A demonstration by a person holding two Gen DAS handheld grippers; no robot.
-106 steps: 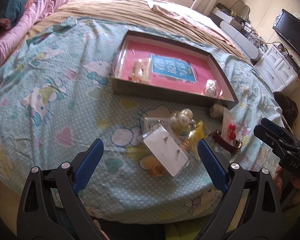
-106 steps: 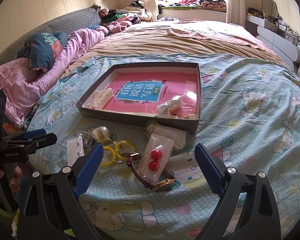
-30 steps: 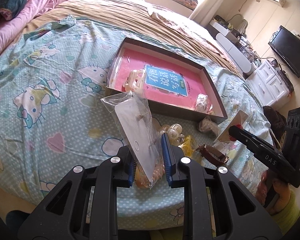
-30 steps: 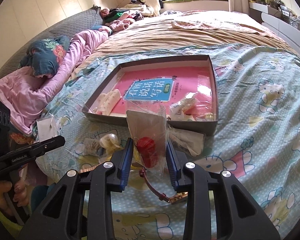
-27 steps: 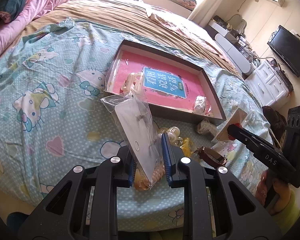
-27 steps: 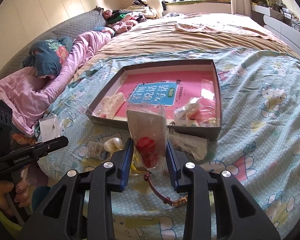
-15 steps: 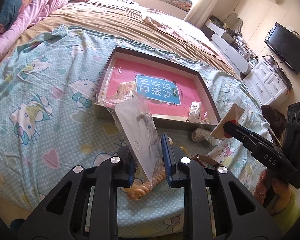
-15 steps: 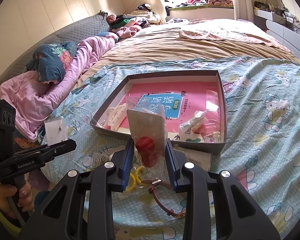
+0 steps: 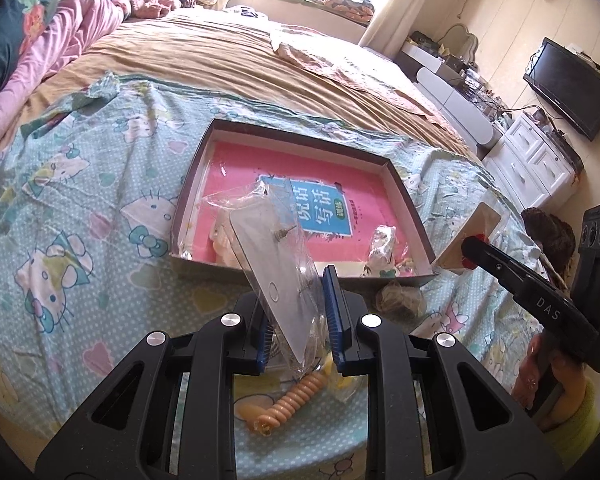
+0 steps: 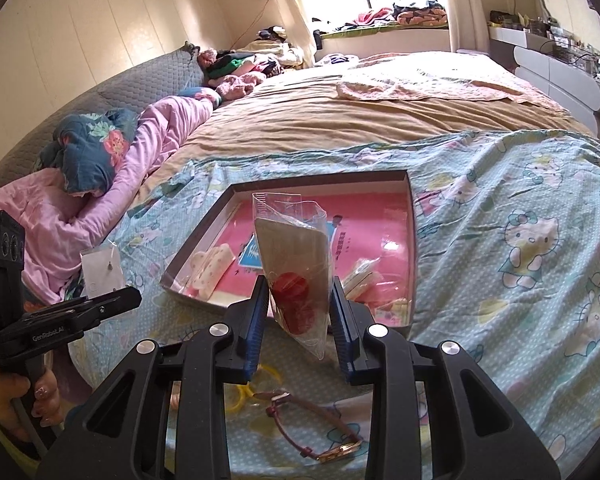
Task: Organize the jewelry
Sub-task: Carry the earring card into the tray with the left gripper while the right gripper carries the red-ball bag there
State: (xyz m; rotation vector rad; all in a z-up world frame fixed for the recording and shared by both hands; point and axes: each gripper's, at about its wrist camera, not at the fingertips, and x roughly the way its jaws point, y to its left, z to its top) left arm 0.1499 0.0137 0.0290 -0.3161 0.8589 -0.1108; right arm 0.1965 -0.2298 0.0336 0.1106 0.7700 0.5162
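My left gripper [image 9: 296,320] is shut on a clear bag holding a white earring card [image 9: 278,264], lifted above the bed just in front of the dark box [image 9: 406,200]. The box has a pink booklet as its floor and several small packets inside. My right gripper [image 10: 300,320] is shut on a clear bag with a tan card and red earrings [image 10: 294,276], also raised in front of the box [image 10: 411,216]. In the left wrist view the right gripper [image 9: 470,246] shows at the right with its card. The left gripper [image 10: 130,298] shows at the left of the right wrist view.
On the blue cartoon sheet near the front edge lie an orange spiral hair tie [image 9: 296,396], a small bundled packet [image 9: 398,300], yellow rings [image 10: 240,394] and a brown strap watch [image 10: 320,432]. Pink bedding [image 10: 140,160] lies at the left, white drawers [image 9: 536,164] at the right.
Both grippers have risen and moved forward towards the box, each carrying its bag. The items left on the sheet now sit lower in the views.
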